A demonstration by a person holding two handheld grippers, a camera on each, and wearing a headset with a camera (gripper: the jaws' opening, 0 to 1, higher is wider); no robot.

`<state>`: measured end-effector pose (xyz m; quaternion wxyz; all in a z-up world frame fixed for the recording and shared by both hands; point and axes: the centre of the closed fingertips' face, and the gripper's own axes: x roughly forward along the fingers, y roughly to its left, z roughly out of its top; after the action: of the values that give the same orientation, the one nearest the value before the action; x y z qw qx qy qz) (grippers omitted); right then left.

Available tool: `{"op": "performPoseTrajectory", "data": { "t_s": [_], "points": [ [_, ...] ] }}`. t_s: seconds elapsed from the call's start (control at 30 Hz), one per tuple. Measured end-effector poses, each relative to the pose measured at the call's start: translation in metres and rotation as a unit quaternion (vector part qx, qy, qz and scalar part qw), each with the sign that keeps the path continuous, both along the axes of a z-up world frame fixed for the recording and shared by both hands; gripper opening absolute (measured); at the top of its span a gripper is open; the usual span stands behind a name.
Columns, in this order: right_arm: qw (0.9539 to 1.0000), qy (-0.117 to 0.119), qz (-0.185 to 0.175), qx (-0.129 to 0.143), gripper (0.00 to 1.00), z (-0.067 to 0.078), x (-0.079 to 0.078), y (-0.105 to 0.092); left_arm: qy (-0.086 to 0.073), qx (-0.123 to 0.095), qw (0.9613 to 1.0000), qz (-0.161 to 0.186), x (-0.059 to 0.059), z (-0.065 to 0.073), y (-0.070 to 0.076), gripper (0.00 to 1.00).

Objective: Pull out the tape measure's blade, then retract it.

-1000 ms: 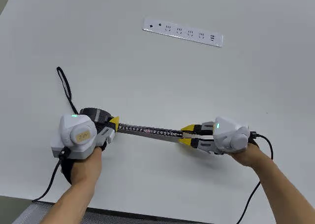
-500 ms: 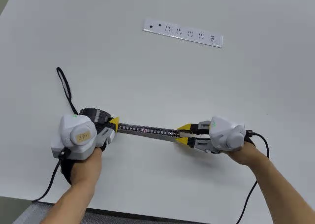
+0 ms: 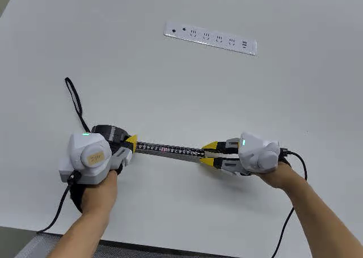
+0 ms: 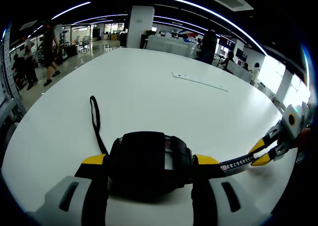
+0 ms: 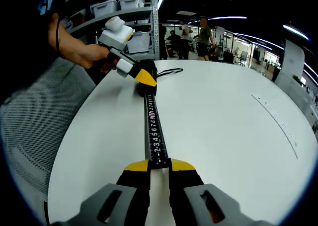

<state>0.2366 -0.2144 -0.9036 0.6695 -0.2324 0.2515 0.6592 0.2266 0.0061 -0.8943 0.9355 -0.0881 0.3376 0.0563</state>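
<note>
Starting on the left: the left gripper [image 4: 150, 161] has its jaws clamped on either side of the black case [image 3: 106, 132], which sits on the white table [image 3: 170, 88] near the person's left hand. The case's strap [image 3: 74, 99] trails off behind it toward the far side.

From the mouth of the case the blade [image 3: 170, 150] runs out to the right, low over the table. In the head view its long axis goes pretty much straight across, dropping slightly toward the near edge as it goes right. It looks only partly pulled out, not a long stretch.

At the right end, the right gripper [image 3: 209, 153] has its jaws pressed together on the blade's tip. In the right gripper view the numbers lead straight away from the jaws to the case.

So the whole thing turns on that one line: case on the left, tip on the right, both grippers facing each other along the blade. My guess is that any pull or retract has the right gripper sliding along that axis while the left one pins the case. If it drifts sideways the blade probably kinks.

The power strip [image 3: 211, 37] is well apart on the far side, out of the way.
</note>
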Motion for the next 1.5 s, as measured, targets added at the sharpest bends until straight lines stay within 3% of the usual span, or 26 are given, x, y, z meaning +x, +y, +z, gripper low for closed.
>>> {"op": "performPoseTrajectory", "data": {
  "t_s": [1.5],
  "points": [
    [0.9999,0.002,0.013,0.005,0.12,-0.002,0.001,0.013,0.003,0.006,1.0000,-0.004,0.000,0.000,0.000,0.65]
  ]
}}
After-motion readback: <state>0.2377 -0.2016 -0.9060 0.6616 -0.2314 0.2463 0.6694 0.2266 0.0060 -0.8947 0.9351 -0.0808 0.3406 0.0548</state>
